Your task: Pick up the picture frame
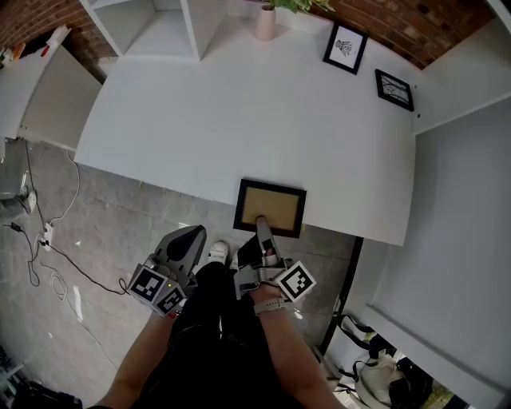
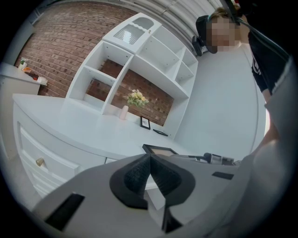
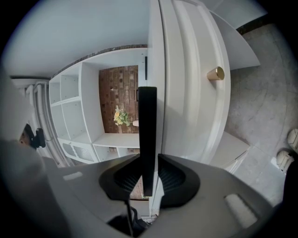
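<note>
No readable text, label, brand or number shows on anything here.

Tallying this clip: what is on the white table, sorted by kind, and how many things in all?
Picture frames: 3 (tan-backed one at the near edge, two small ones at the far right)
Vase with flowers: 1
Total: 4

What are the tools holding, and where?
Nothing is clamped. The right tool straddles the picture frame at its near edge, with a slim gap. The left tool is empty.
</note>
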Action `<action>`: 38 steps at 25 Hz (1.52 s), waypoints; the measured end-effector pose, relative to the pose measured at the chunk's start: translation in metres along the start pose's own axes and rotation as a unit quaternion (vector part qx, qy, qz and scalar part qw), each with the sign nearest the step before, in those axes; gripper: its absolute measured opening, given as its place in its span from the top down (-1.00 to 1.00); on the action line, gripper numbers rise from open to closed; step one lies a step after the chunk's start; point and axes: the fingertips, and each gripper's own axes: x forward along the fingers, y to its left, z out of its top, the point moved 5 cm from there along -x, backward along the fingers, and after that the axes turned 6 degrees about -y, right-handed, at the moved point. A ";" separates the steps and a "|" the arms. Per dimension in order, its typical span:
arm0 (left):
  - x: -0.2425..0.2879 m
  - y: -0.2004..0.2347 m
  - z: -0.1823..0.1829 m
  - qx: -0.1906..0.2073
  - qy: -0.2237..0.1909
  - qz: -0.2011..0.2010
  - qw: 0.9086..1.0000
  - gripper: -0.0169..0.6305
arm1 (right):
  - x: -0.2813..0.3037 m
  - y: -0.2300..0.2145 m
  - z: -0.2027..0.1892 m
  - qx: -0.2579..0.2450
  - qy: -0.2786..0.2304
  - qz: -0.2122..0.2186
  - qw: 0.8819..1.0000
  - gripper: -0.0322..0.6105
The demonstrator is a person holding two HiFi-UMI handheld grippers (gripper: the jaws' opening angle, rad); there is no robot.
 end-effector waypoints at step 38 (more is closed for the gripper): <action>0.006 0.005 0.015 0.011 -0.009 -0.017 1.000 0.93 | 0.006 0.036 0.020 -0.136 0.005 0.037 0.990 0.78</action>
